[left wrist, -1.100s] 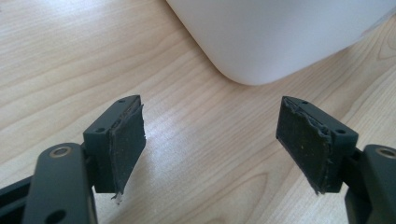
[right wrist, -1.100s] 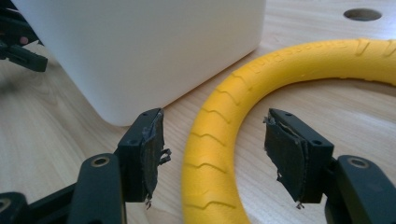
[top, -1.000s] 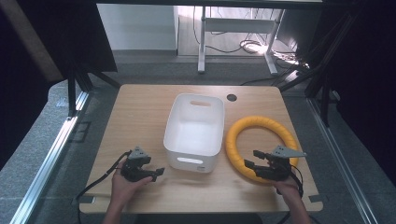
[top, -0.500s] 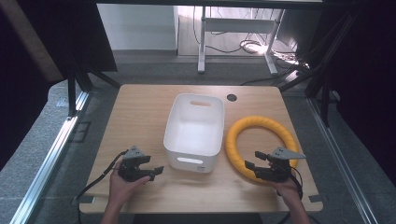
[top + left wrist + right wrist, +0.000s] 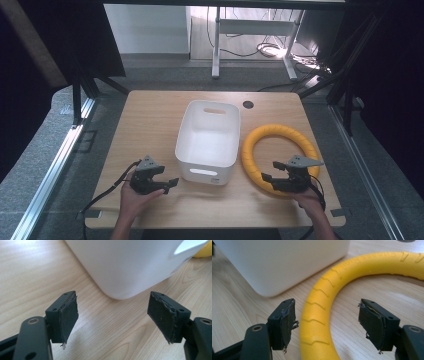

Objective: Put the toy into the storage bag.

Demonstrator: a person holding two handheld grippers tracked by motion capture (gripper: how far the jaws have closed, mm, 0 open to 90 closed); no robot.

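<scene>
Two grippers sit near the table's (image 5: 150,120) front edge: left gripper (image 5: 112,317) fingers spread before the white bin (image 5: 125,262), right gripper (image 5: 327,322) fingers spread astride the yellow ring (image 5: 317,322).

High view overhead facing forward-down, both gripper views low, close, sharing the white bin (image 5: 208,136).

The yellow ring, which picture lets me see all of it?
The high view: the whole yellow ring lies flat on the table, right of the white bin. The right gripper view shows a close, ridged arc between open fingers. The left gripper view catches just a sliver at top right.
</scene>
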